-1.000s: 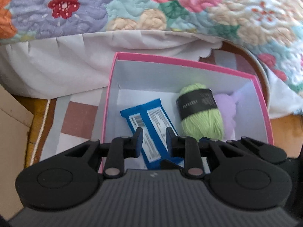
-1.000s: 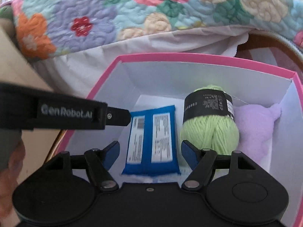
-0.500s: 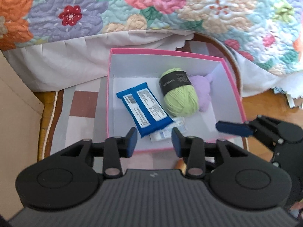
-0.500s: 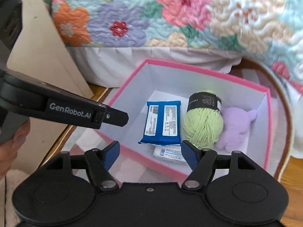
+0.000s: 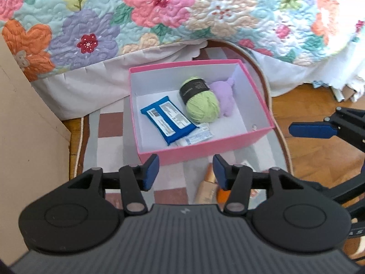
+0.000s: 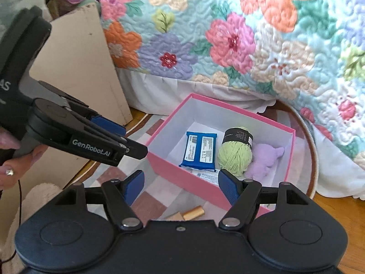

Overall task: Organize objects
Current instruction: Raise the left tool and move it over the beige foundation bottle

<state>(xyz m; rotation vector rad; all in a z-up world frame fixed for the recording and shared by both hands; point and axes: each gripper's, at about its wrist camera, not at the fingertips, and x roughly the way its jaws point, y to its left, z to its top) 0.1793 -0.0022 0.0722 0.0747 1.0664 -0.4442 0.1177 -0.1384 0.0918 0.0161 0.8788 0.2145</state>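
A pink box (image 5: 205, 147) (image 6: 189, 180) with white inside stands on a rug by the bed. It holds a blue packet (image 5: 167, 119) (image 6: 199, 149), a green yarn ball (image 5: 200, 105) (image 6: 236, 151), a purple soft toy (image 5: 224, 98) (image 6: 264, 159) and a small white sachet (image 5: 197, 137). My left gripper (image 5: 186, 173) is open and empty, held above the rug in front of the box. My right gripper (image 6: 180, 188) is open and empty, also in front of the box. A gold tube (image 5: 207, 187) (image 6: 192, 213) lies on the rug near the box.
A floral quilt (image 5: 171, 11) and white bed skirt (image 5: 91, 86) hang behind the box. A beige board (image 5: 25, 118) (image 6: 79, 68) stands at the left. An orange item (image 5: 222, 195) lies beside the tube. Wood floor (image 5: 314, 155) shows to the right of the rug.
Both grippers have pulled back and up from inside the box, so the whole box now shows. The left jaws have opened wider. The box's contents have not moved.
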